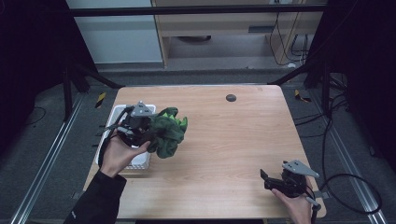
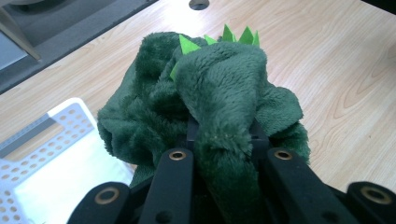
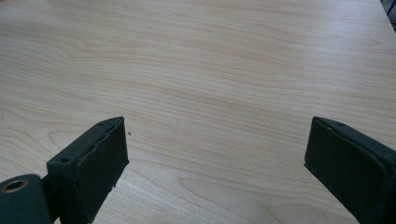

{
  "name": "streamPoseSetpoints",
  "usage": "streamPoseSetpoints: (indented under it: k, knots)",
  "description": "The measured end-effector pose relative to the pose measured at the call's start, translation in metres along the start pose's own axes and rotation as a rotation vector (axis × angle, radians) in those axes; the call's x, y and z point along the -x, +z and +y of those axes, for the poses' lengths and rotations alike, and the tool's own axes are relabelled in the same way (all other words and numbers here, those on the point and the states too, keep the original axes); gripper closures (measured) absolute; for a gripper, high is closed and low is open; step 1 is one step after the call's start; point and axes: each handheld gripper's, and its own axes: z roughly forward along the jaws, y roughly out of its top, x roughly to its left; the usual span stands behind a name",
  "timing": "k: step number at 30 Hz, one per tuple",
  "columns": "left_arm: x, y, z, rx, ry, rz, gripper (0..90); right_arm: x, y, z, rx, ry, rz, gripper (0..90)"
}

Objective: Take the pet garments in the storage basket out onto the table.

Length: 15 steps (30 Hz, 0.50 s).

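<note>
A dark green plush piece [image 1: 169, 131] with light green spikes hangs just over the wooden table [image 1: 224, 140] at its left side, beside a white basket [image 1: 117, 115]. My left gripper [image 1: 152, 131] is shut on it. In the left gripper view the plush [image 2: 219, 84] bunches up between the jaws of the left gripper [image 2: 223, 140] and hides their tips. My right gripper [image 1: 265, 180] rests low near the table's front right corner, held by a hand. In the right gripper view the right gripper [image 3: 215, 154] stands wide open over bare wood, nothing between its pads.
The white perforated basket [image 2: 60, 112] lies at the table's left edge, under the left hand. A small dark round hole [image 1: 230, 97] marks the far middle of the table. Black frame legs and cables stand on the floor around it.
</note>
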Motion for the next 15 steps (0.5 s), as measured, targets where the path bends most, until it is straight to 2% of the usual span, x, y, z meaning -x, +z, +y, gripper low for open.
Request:
streamPoseSetpoints:
  k: [15]
  knots:
    - [0.019,0.026,0.011,-0.039,0.05,-0.051,78.2,0.001,0.0,0.0,0.013,-0.012,-0.007,6.1]
